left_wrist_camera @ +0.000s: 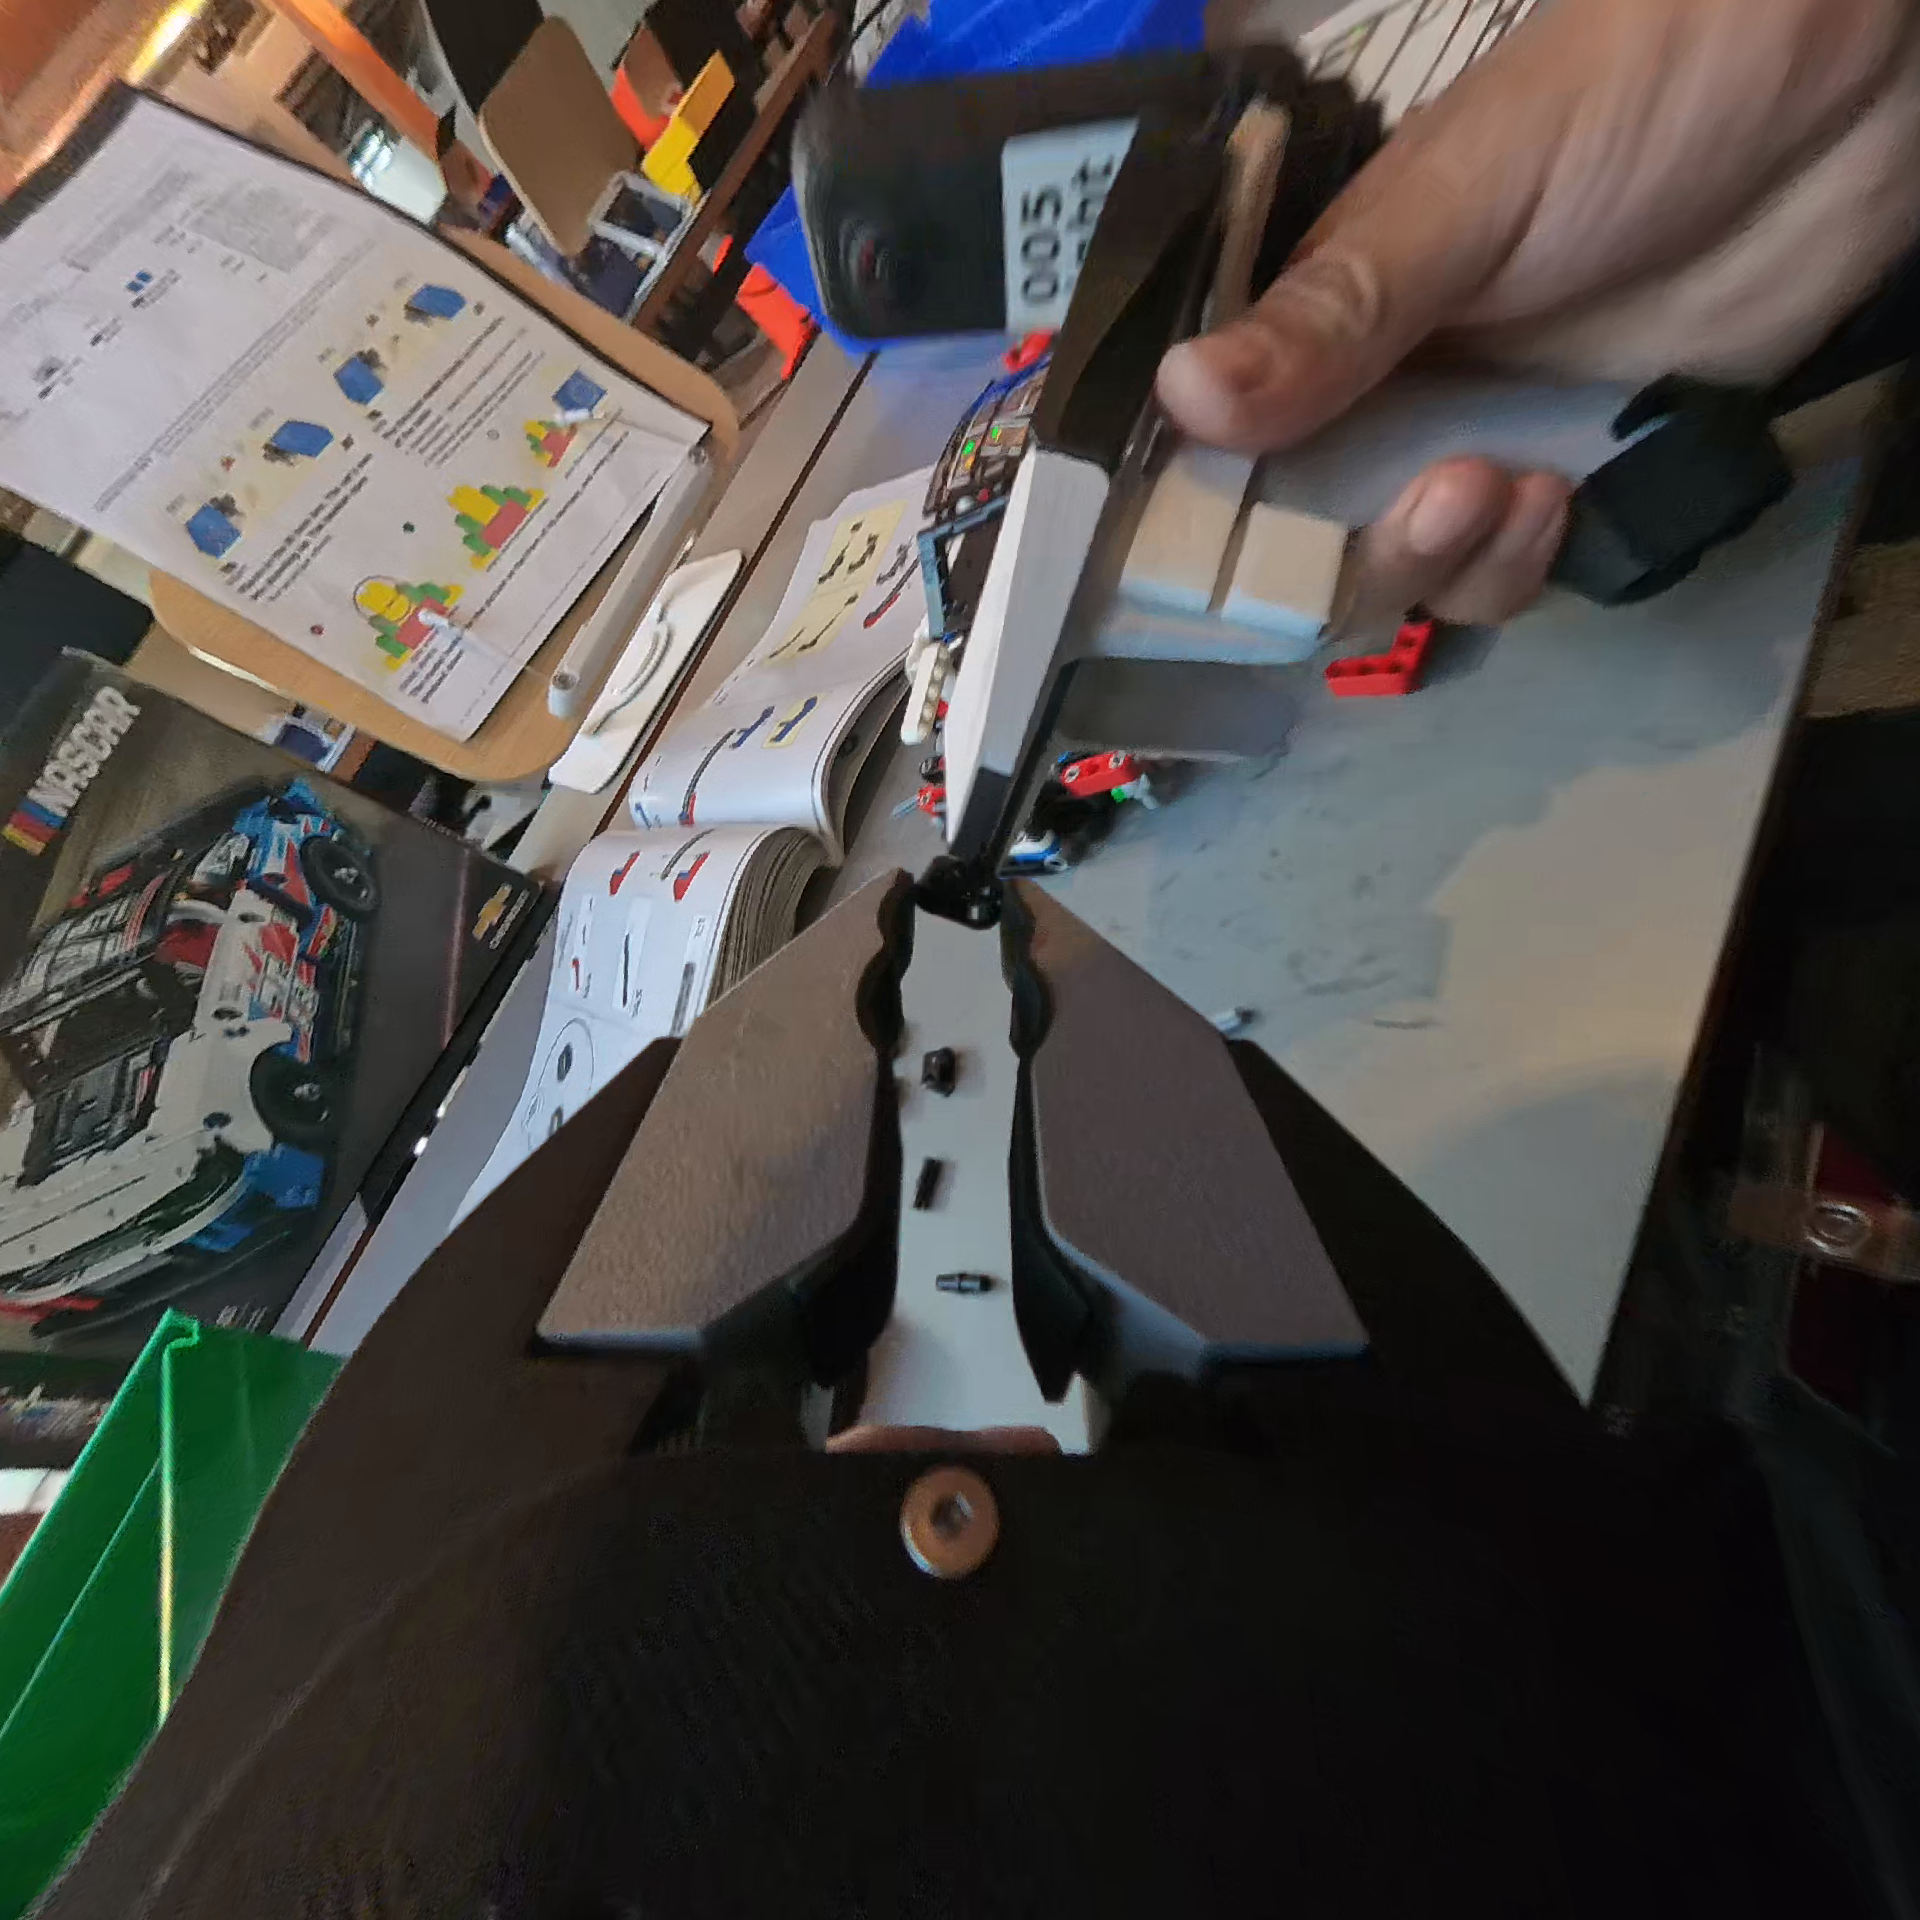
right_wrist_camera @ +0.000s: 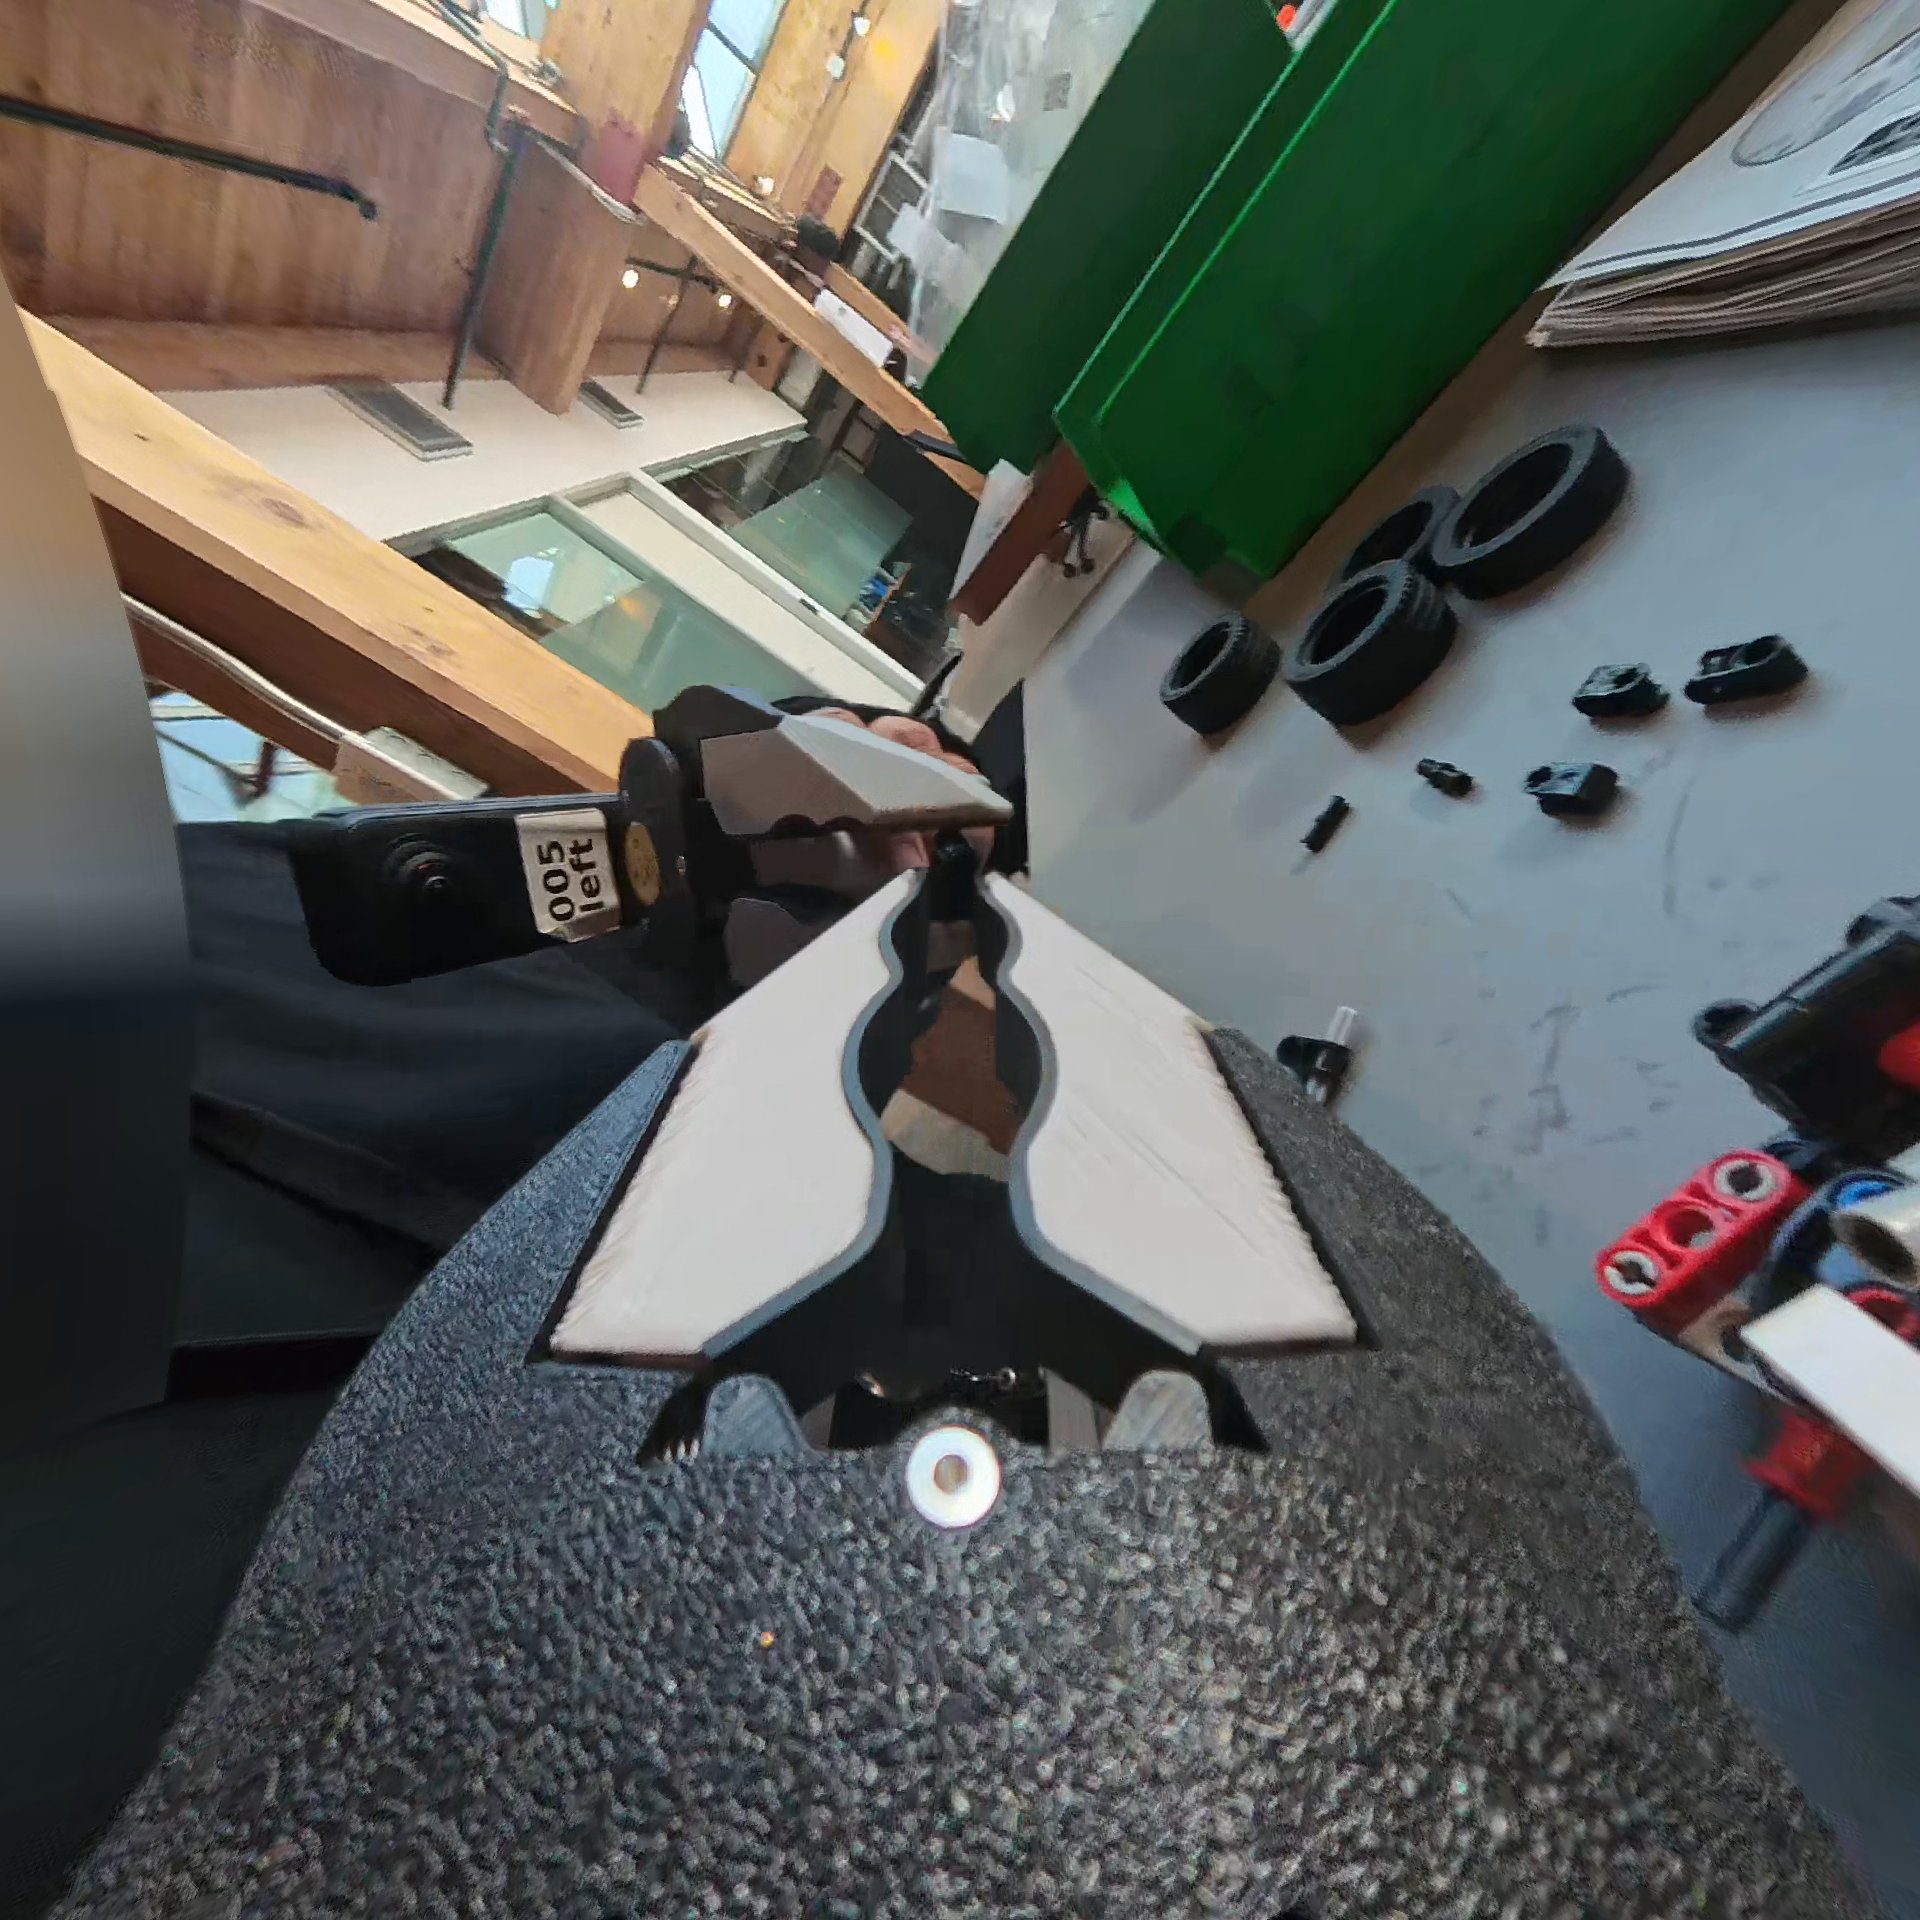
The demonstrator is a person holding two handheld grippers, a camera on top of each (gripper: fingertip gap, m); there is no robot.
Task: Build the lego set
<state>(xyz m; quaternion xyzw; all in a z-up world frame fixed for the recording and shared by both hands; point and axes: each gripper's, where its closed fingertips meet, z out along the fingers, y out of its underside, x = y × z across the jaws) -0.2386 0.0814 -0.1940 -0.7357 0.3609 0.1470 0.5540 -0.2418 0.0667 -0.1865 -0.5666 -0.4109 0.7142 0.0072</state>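
While both grippers meet above the table (left_wrist_camera: 1455,935):
Left gripper (left_wrist_camera: 958,902): pinching a black piece (left_wrist_camera: 958,899).
Right gripper (right_wrist_camera: 951,878): clamped on the same piece.

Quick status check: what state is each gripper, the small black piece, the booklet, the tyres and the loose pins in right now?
Left gripper: tips shut on the small black piece.
Right gripper: tips also closed on that piece.
Small black piece: held above the table between both grippers.
Instruction booklet: lying open.
Tyres: loose on the table, unmounted.
Black pins: loose on the table.
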